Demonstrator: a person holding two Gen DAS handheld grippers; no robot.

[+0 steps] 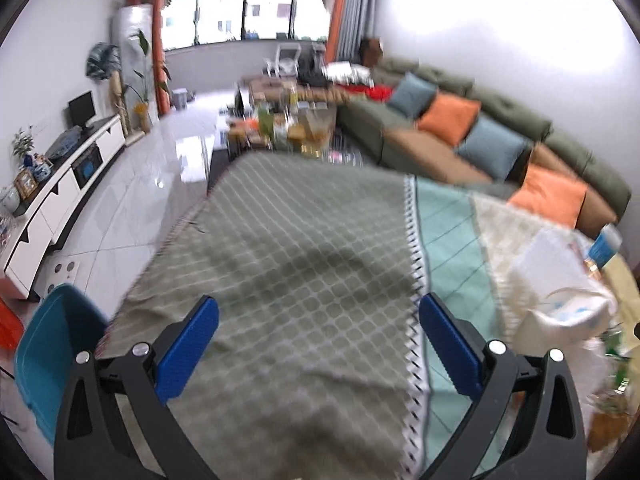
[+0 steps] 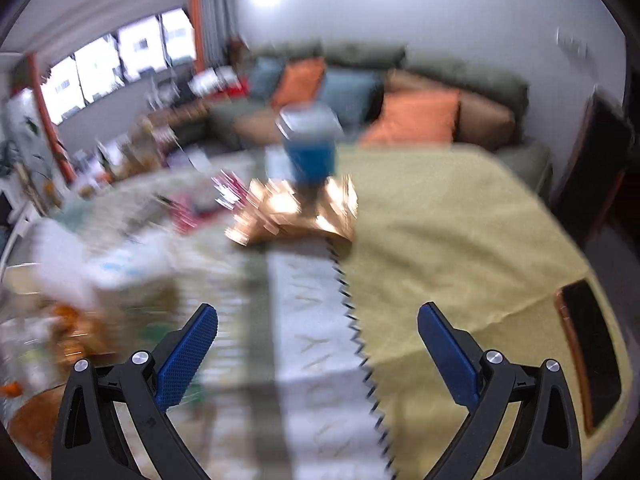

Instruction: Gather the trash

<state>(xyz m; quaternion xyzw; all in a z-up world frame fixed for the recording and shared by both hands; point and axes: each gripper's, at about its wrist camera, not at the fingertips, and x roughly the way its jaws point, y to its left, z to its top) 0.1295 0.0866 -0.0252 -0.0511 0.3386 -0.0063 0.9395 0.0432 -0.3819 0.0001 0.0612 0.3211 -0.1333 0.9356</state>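
Both tongs are gaping wide and carrying nothing: the left tongs [image 1: 319, 342] are hanging over bare green cloth on the tabletop [image 1: 304, 240], the right tongs [image 2: 318, 344] over the seam between white and yellow cloths. The right view is smearing badly, so aiming may be going astray. Ahead of the right tongs, a crumpled copper wrapper [image 2: 292, 212] is lying against a blue bottle [image 2: 310, 148]; a hasty grab is risking tipping that bottle. The blue bin [image 1: 52, 356] is waiting low beside the left tongs, well apart from the trash.
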